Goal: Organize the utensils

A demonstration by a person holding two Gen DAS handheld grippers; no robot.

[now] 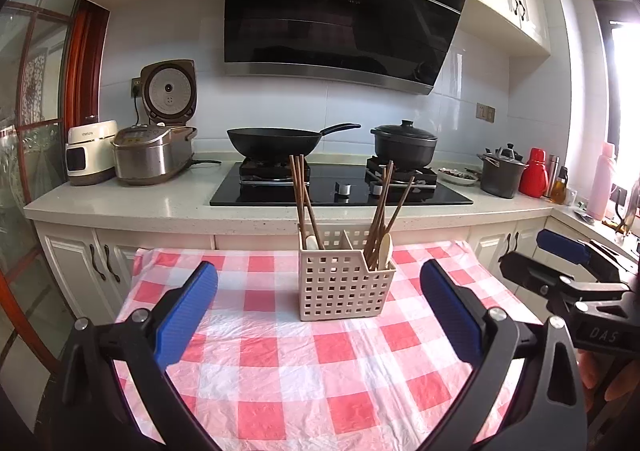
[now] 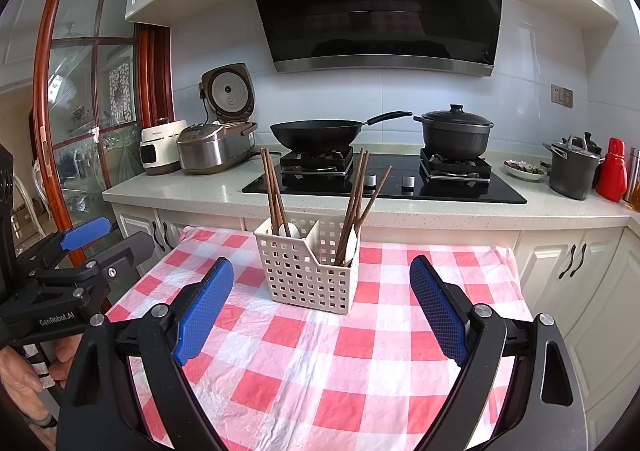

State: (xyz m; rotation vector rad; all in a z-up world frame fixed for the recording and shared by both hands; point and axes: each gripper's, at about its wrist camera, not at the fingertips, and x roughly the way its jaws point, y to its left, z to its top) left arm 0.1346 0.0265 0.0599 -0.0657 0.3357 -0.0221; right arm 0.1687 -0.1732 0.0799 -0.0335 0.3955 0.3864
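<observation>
A beige perforated utensil caddy [image 1: 342, 285] [image 2: 310, 273] with two compartments stands on the red-and-white checked tablecloth [image 1: 280, 363] [image 2: 340, 363]. Brown chopsticks [image 1: 303, 195] [image 2: 273, 189] and a white spoon [image 1: 312, 242] [image 2: 289, 230] stand in its left compartment. More chopsticks [image 1: 386, 207] [image 2: 362, 195] and a pale spoon [image 1: 385, 249] [image 2: 351, 245] stand in the right one. My left gripper [image 1: 318, 309] is open and empty, short of the caddy. My right gripper [image 2: 322, 305] is open and empty, also short of it. Each gripper shows at the edge of the other's view.
Behind the table runs a counter [image 1: 120, 199] with a black hob [image 1: 340, 191], a wok [image 1: 276, 141], a lidded pot [image 1: 404, 145], rice cookers [image 1: 152, 155], a grey pot [image 1: 502, 175] and a red bottle [image 1: 534, 173]. White cabinets [image 2: 572, 263] stand below.
</observation>
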